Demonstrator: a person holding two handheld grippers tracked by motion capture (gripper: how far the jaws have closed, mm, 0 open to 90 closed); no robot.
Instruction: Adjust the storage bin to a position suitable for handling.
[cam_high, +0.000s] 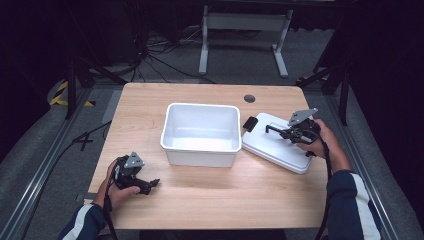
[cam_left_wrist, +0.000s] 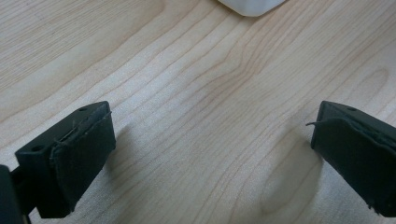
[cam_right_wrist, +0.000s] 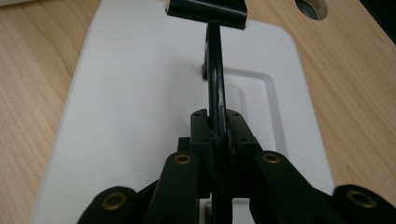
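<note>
Right claw (cam_right_wrist: 218, 133) clamps the lid's black handle (cam_right_wrist: 214, 84), open bin (cam_high: 201, 131) just left; left claw (cam_left_wrist: 210, 163) gapes empty.

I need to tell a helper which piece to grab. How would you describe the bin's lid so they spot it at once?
On the wooden table, look right of the open white bin. The flat white lid lies there, with a thin black handle on top, which the right tool grips.
</note>
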